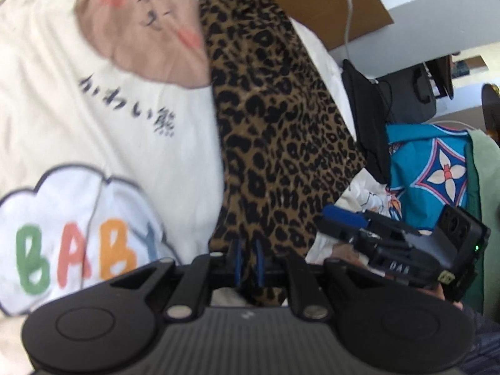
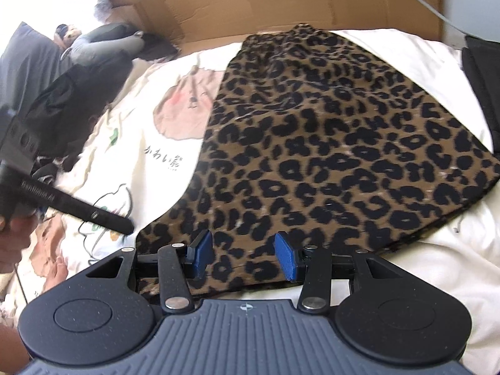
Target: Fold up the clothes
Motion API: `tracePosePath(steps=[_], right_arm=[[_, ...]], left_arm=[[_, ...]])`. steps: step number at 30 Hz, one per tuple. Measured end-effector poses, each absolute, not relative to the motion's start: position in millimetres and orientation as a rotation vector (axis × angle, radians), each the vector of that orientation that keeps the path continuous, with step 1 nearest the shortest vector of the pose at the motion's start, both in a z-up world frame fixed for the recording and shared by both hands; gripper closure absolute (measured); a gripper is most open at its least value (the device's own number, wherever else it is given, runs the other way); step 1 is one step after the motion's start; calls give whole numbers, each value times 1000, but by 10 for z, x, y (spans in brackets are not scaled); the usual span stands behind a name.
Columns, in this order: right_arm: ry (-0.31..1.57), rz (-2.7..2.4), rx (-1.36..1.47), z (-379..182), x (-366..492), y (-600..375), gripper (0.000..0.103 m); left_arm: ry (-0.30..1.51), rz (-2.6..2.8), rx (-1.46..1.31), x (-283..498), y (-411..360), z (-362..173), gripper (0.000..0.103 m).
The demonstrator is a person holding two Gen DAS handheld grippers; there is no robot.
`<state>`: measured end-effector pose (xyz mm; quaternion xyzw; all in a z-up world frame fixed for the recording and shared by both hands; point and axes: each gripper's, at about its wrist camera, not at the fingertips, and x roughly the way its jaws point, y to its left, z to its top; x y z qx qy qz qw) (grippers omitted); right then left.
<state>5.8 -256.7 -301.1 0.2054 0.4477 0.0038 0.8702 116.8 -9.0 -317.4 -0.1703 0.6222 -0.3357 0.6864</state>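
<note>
Nearest in the left wrist view, the left tool (image 1: 249, 261) has its two blue pads pressed close together with the near edge of the leopard-print garment (image 1: 275, 131) pinched between them. From that grip the cloth runs away in a tall, narrow, bunched band, which suggests this edge is lifted off the bed rather than lying flat. Just to the right, the right tool (image 1: 343, 218) is seen from the side, low over the bedding.

In the right wrist view, the right tool (image 2: 243, 256) stands with its blue pads spread apart, holding nothing, and the hem of the garment lies in the gap and just beyond it. The garment spreads wide here, on top of a cream quilt (image 2: 137, 143) printed with a pink bear face and dark script. The left tool's black finger (image 2: 93, 215) reaches in from the left toward the cloth's near corner.

Farther off, a turquoise patterned cloth (image 1: 437, 162) sits at the right of the bed, dark clothing (image 2: 62, 100) is heaped at the left, and flattened cardboard (image 2: 281, 0) stands at the back.

The step in hand looks like a grasp of the near hem at two points: one side is gripped, the other is free. Whether the spread tool is about to close or has just let go cannot be settled from this moment. Any fold away from the person would need both near corners held level so the edge travels straight.
</note>
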Motion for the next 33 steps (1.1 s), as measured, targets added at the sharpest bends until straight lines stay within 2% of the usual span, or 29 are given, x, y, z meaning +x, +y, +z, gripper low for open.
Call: tracePosePath(steps=[4, 11, 17, 20, 23, 26, 28, 30, 33], right_arm=[[950, 60, 413, -3032, 138, -2383, 52], [1022, 148, 269, -3222, 178, -2004, 54], [1035, 155, 188, -3231, 86, -1930, 54], [1043, 145, 200, -3221, 54, -1950, 54], [1044, 145, 201, -3228, 25, -1949, 54], [1047, 145, 204, -3233, 28, -1943, 54], [1050, 146, 209, -3235, 27, -1952, 54], [1052, 147, 211, -3239, 26, -1954, 54], [1056, 148, 213, -3248, 37, -1959, 54]], left_arm=[[1341, -766, -341, 1230, -178, -3105, 98], [1397, -725, -221, 1210, -254, -3397, 101], [1344, -706, -163, 1199, -166, -3273, 101], [1329, -675, -171, 1225, -82, -3227, 98], [1320, -650, -218, 1259, 20, -3212, 90], [1328, -657, -249, 1283, 17, -3278, 89], [1320, -668, -288, 1304, 32, -3311, 85], [1310, -678, -326, 1327, 37, -3343, 74], [1314, -712, -359, 1361, 7, -3427, 71]])
